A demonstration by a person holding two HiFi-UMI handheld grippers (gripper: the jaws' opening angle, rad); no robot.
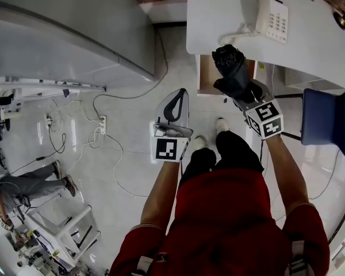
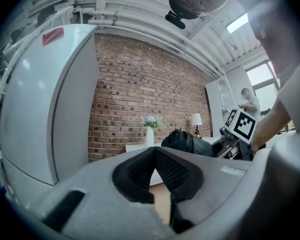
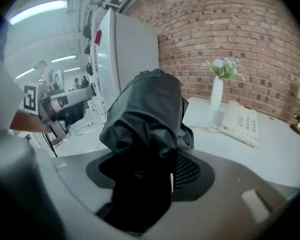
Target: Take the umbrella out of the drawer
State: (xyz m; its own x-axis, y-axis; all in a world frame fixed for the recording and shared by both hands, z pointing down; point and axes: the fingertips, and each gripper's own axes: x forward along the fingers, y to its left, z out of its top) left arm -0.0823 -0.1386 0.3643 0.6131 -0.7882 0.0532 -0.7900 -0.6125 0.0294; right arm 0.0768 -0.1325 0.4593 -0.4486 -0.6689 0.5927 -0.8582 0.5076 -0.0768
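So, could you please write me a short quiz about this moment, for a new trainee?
1. True or false: the left gripper holds the umbrella.
2. What stands on the white desk, close to the umbrella? A) telephone B) kettle C) printer
3. Fill in the missing word: the fingers of the right gripper are closed on the ____.
Key: 1 false; 2 A; 3 umbrella.
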